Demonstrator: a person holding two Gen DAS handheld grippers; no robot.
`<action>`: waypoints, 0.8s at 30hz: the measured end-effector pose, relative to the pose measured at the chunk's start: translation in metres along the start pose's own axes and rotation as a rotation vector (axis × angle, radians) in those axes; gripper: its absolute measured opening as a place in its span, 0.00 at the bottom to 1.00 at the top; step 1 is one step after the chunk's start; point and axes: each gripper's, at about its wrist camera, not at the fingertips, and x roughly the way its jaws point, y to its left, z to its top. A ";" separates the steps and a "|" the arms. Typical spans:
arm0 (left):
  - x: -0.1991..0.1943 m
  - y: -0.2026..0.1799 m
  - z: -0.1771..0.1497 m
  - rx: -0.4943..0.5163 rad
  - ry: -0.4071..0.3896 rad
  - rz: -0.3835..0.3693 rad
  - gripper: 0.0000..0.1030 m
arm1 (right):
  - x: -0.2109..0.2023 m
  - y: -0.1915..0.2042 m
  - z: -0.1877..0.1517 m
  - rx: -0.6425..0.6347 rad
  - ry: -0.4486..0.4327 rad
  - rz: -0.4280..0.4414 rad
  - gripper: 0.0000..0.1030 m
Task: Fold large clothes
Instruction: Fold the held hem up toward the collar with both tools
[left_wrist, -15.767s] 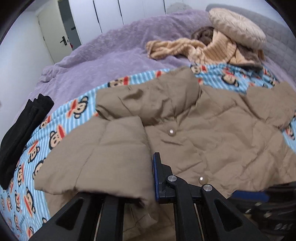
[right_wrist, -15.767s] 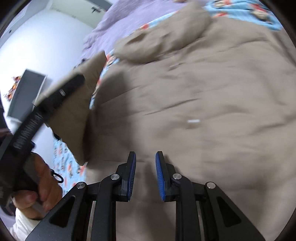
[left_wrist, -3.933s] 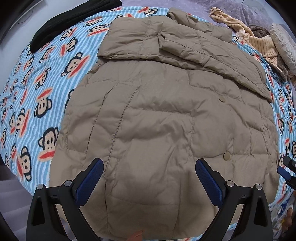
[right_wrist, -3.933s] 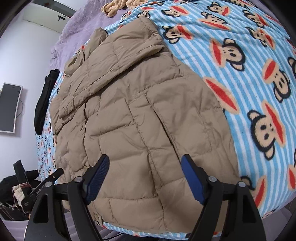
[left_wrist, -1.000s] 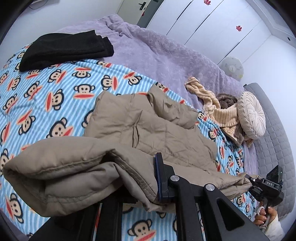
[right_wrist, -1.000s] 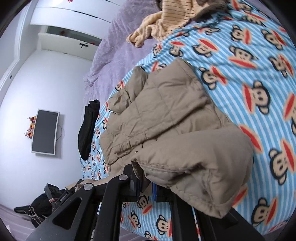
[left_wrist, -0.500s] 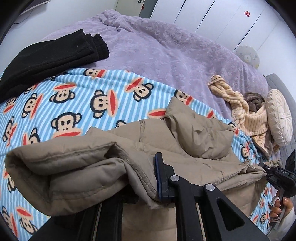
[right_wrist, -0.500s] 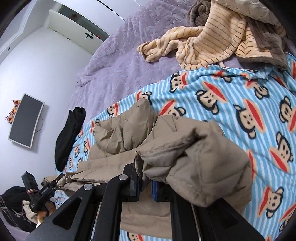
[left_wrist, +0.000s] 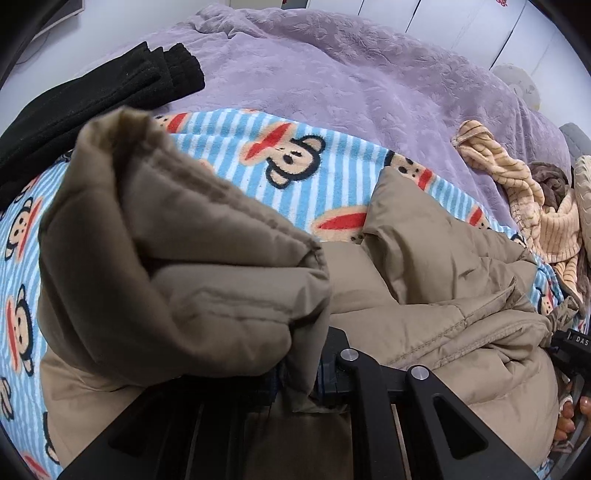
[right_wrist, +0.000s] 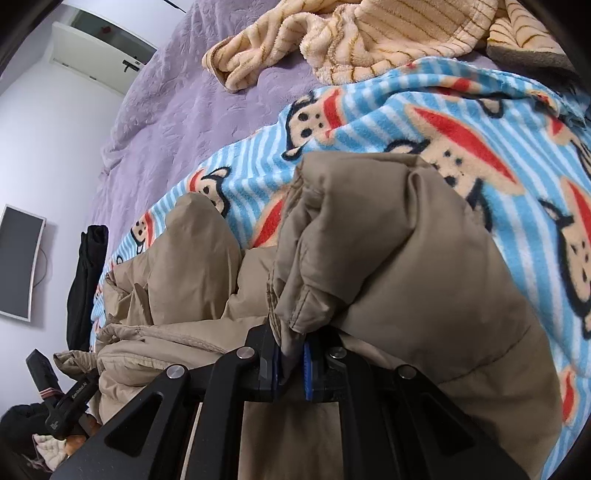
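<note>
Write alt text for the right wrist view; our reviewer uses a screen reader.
The right gripper is shut on a bunched fold of a tan puffer jacket over a blue striped monkey-print blanket. Beyond lie a purple bedspread and cream striped fleece.

A striped monkey blanket (left_wrist: 236, 155) covers the near part of the bed, with a purple bedspread (left_wrist: 332, 74) beyond it toward twelve o'clock. Black clothes (left_wrist: 92, 92) lie folded at ten o'clock. A beige striped throw (left_wrist: 517, 184) is bunched at three o'clock. On the wall, a screen (right_wrist: 18, 266) hangs at nine o'clock in the right wrist view.
</note>
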 end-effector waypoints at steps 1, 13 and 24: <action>-0.004 -0.002 0.000 0.018 -0.002 0.007 0.15 | 0.000 0.000 0.001 0.002 -0.001 0.001 0.10; -0.054 -0.003 -0.007 0.064 -0.094 0.039 0.76 | -0.040 0.013 -0.006 -0.061 -0.040 0.027 0.80; -0.101 0.000 -0.010 0.094 -0.202 -0.007 0.75 | -0.052 0.045 -0.036 -0.250 -0.054 -0.025 0.86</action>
